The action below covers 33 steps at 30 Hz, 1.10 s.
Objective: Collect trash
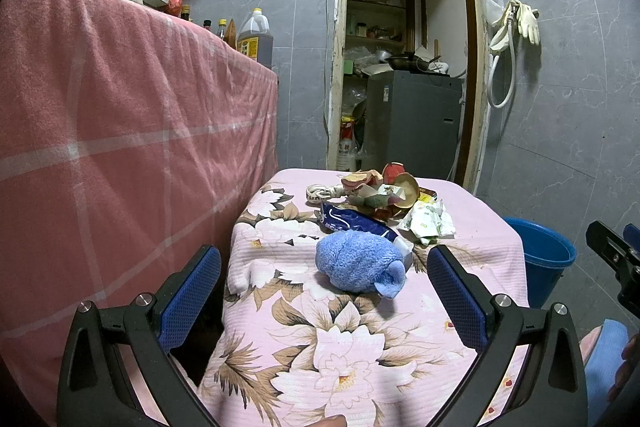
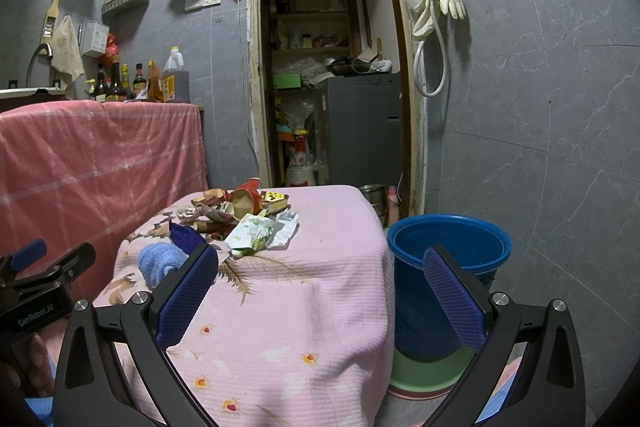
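Note:
A heap of trash (image 1: 386, 193) (image 2: 240, 213) lies at the far end of a small table with a pink flowered cloth (image 1: 340, 331) (image 2: 304, 291): torn wrappers, a crumpled white-green pack (image 1: 426, 223) (image 2: 252, 235) and a dark blue packet (image 1: 356, 221). A blue fluffy cloth (image 1: 358, 261) (image 2: 160, 261) sits nearer. A blue bucket (image 1: 546, 253) (image 2: 448, 255) stands on the floor right of the table. My left gripper (image 1: 324, 291) is open, short of the cloth, holding nothing. My right gripper (image 2: 320, 291) is open and empty over the table's right edge.
A tall counter draped in a pink checked cloth (image 1: 120, 131) (image 2: 96, 155) runs along the left, with bottles on top. Behind the table an open doorway (image 1: 400, 67) (image 2: 332, 87) leads to a cluttered pantry. The bucket rests on a green basin (image 2: 428, 371).

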Each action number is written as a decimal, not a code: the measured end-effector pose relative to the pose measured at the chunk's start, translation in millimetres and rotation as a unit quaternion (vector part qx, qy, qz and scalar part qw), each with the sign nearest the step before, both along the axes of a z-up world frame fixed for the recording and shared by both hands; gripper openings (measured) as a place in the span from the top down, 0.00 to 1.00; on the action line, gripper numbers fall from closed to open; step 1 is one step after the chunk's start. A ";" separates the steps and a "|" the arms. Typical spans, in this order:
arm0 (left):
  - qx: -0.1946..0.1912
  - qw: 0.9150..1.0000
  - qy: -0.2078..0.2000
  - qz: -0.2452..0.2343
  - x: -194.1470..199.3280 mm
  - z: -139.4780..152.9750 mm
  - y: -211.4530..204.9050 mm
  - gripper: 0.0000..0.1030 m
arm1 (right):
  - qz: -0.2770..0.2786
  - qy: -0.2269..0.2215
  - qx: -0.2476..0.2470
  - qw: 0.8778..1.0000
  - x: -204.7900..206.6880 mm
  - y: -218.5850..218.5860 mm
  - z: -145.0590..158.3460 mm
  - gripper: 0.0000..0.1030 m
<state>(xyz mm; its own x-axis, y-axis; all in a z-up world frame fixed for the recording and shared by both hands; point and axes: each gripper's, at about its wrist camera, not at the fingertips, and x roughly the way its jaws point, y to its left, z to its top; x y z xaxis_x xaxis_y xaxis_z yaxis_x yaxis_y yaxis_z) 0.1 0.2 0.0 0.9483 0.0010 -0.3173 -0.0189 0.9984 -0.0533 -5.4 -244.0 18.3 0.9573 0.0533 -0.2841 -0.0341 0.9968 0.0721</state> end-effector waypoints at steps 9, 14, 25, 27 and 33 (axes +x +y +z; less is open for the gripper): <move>0.000 1.000 0.001 0.000 -0.2 0.1 0.1 0.02 | 0.001 0.001 0.000 1.000 0.8 0.4 -0.5 0.00; -0.001 1.000 0.001 0.000 -0.1 0.2 0.5 0.02 | 0.001 0.001 0.001 1.000 2.8 -0.1 -0.9 0.00; -0.039 0.998 0.042 0.037 33.6 -1.3 14.5 0.02 | 0.032 -0.017 -0.010 0.999 29.4 7.9 6.4 0.00; -0.047 0.997 0.055 0.037 42.1 -1.4 14.7 0.02 | 0.038 -0.022 -0.017 0.999 38.6 6.9 8.1 0.00; -0.034 0.996 0.083 0.026 68.2 -6.6 7.9 0.02 | 0.048 -0.021 -0.015 0.999 66.6 13.7 6.2 0.00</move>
<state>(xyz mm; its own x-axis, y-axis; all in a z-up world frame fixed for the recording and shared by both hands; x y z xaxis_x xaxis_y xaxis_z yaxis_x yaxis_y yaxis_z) 68.3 8.1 -6.5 0.8817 0.0223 -0.4713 -0.0849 0.9901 -0.1120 61.2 -230.3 24.5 0.9592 0.1368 -0.2474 -0.1311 0.9906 0.0393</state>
